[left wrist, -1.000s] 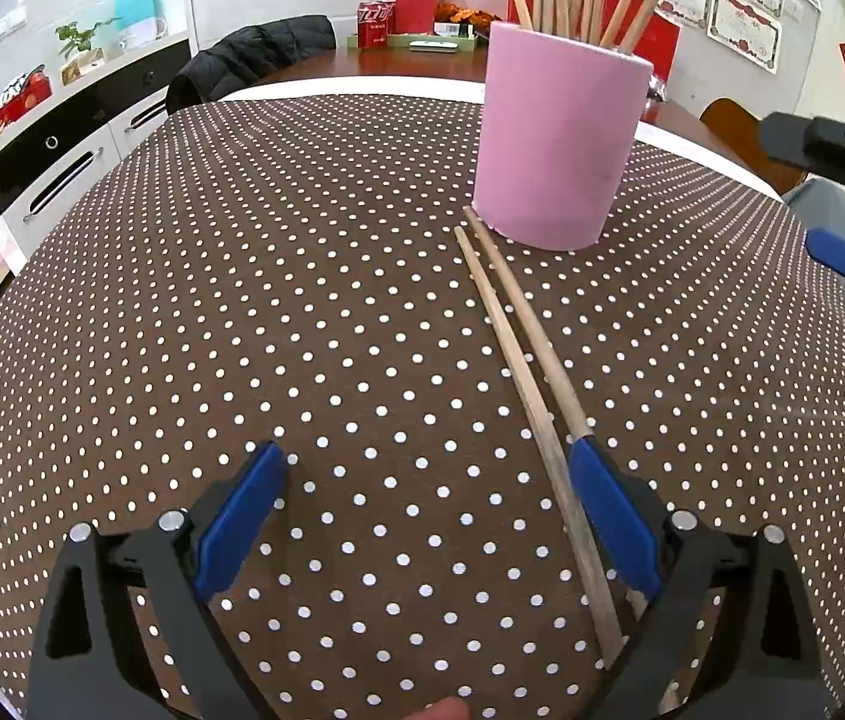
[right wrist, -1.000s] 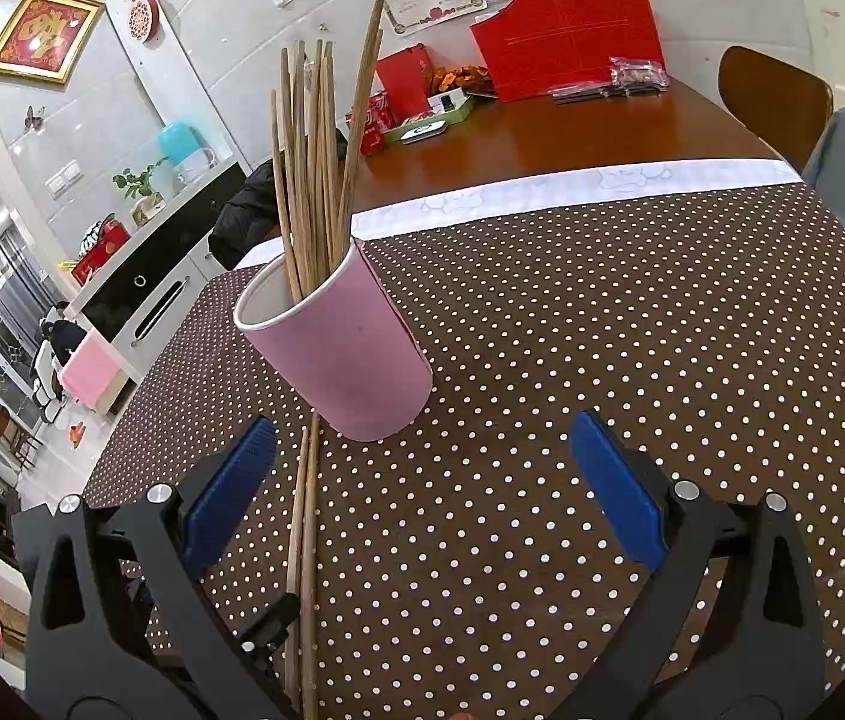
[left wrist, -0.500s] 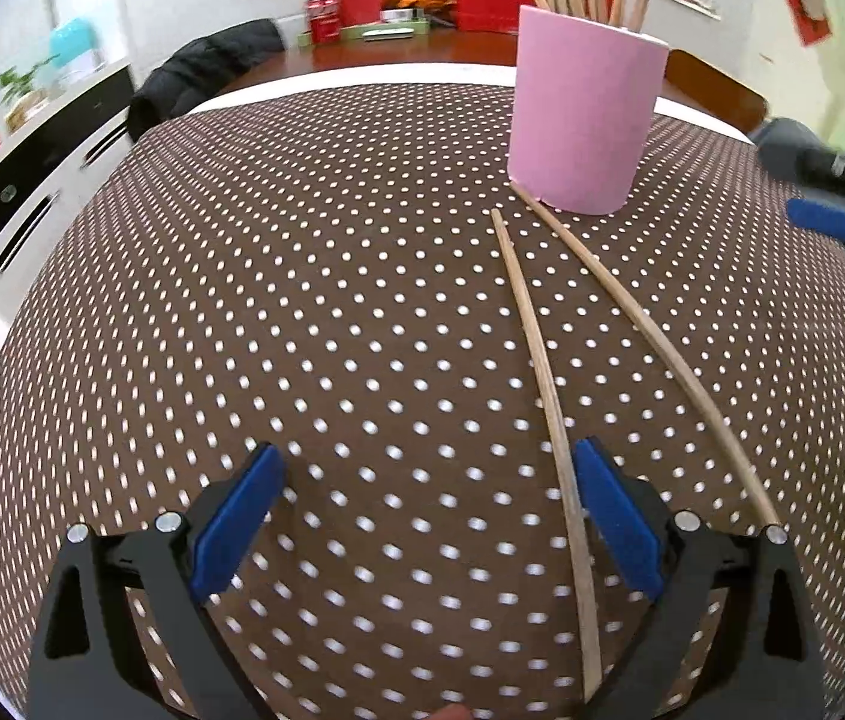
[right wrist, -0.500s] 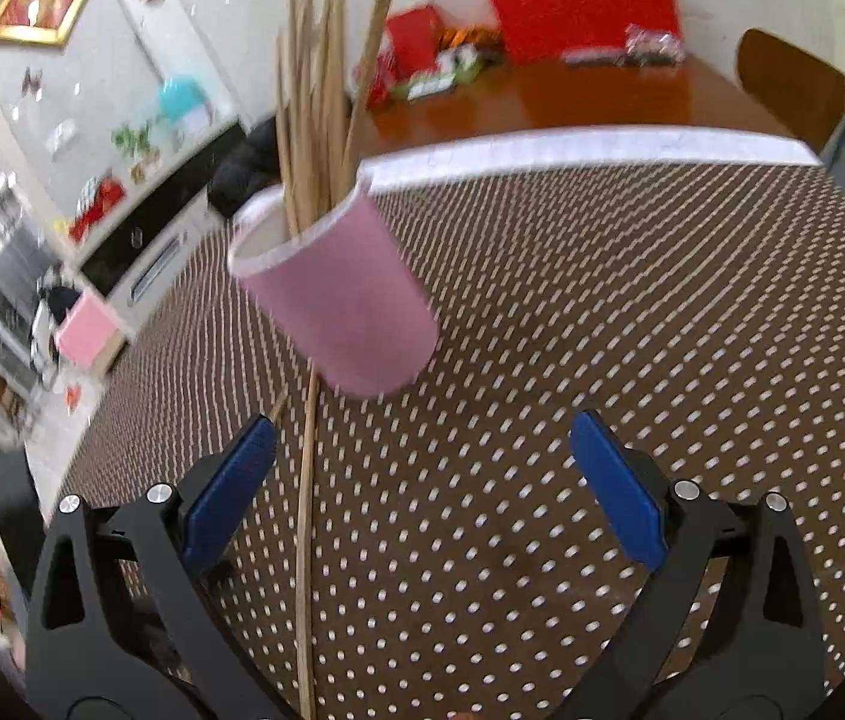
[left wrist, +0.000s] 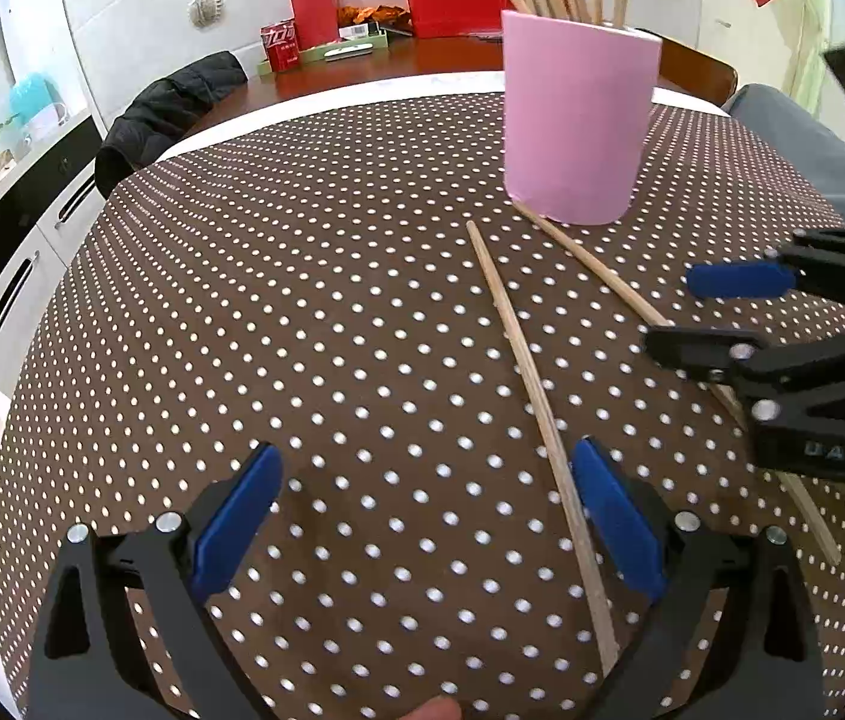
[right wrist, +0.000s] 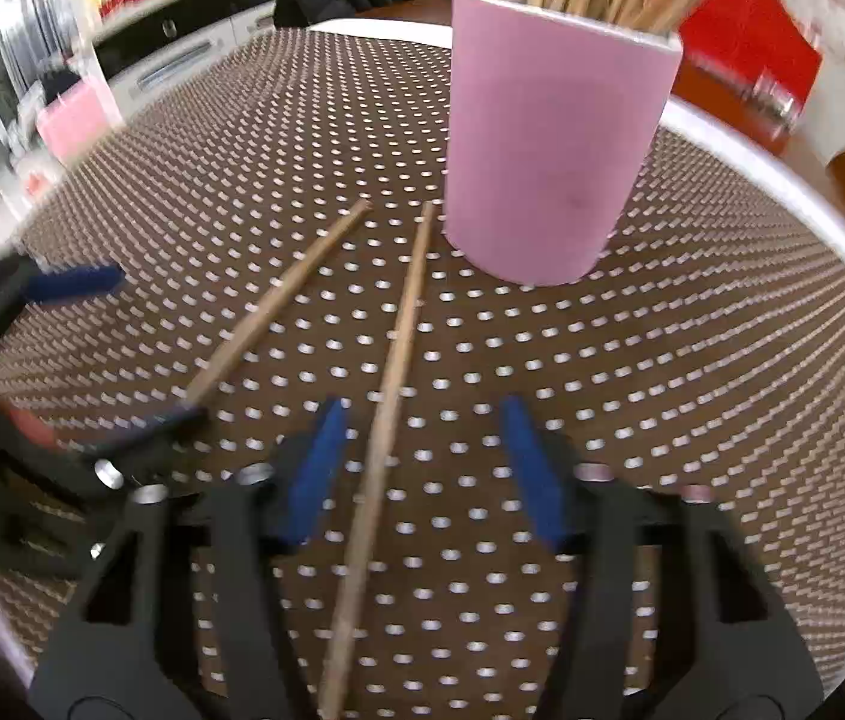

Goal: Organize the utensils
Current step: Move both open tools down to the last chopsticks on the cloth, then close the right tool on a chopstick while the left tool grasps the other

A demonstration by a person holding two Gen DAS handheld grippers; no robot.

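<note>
Though upright, chopstick-filled pink cup (left wrist: 577, 120)

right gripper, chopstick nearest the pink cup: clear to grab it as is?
Probably yes. The chopstick already lies between the right gripper fingers, which have just been closing; pads not touching yet, and nothing blocks it.

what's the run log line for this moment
left gripper: open, beside near chopstick | right gripper: closing, astride far chopstick, pads clear | pink cup: upright, holding sticks
</note>
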